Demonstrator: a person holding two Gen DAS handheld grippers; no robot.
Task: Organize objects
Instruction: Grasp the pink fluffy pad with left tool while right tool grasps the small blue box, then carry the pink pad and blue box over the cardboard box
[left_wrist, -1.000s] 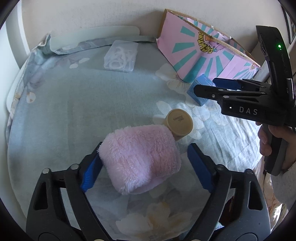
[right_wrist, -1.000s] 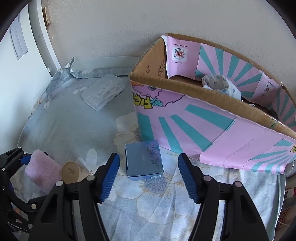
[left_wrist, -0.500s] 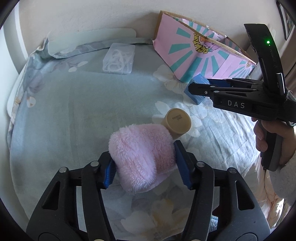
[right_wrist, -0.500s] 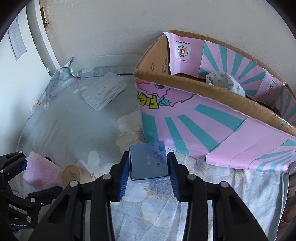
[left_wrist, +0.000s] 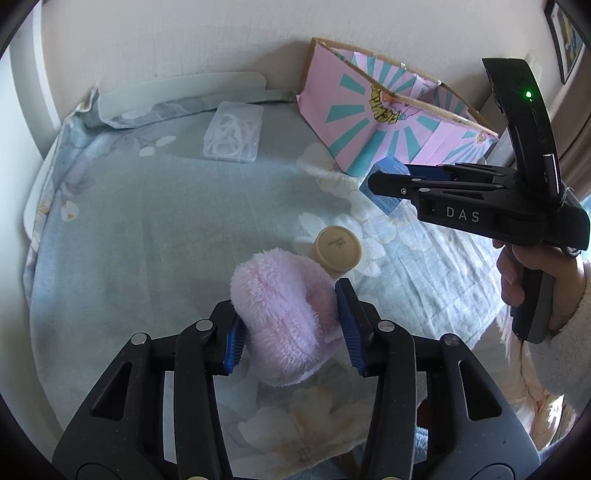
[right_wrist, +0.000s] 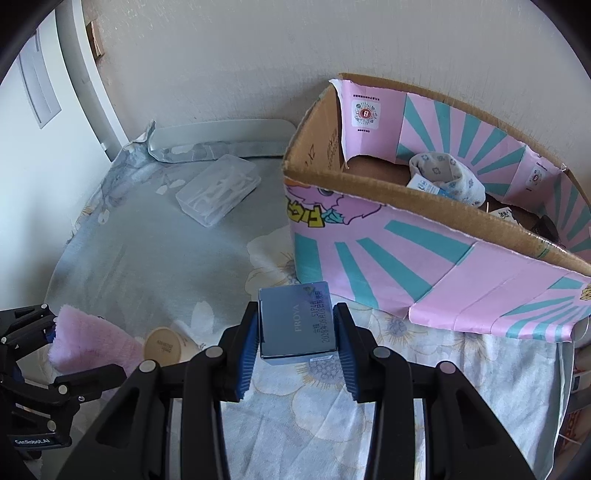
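Note:
My left gripper (left_wrist: 291, 328) is shut on a fluffy pink cloth (left_wrist: 284, 314), squeezed between its blue pads just above the floral sheet. It also shows in the right wrist view (right_wrist: 88, 343). My right gripper (right_wrist: 297, 347) is shut on a small blue box (right_wrist: 297, 323) and holds it lifted, close to the front wall of the pink and teal cardboard box (right_wrist: 424, 280). The right gripper (left_wrist: 373, 184) with the blue box (left_wrist: 386, 184) shows in the left wrist view, beside the cardboard box (left_wrist: 369, 125).
A tan round-lidded jar (left_wrist: 336, 249) lies just beyond the pink cloth. A clear plastic case (left_wrist: 232, 136) lies at the back near the wall. The cardboard box holds a patterned sock (right_wrist: 447, 177) and other small items. A floral sheet (left_wrist: 147, 229) covers the surface.
Both grippers closed: the left on the pink cloth, the right on the blue box. Both have since lifted their objects slightly, the right one tilting the blue box up.

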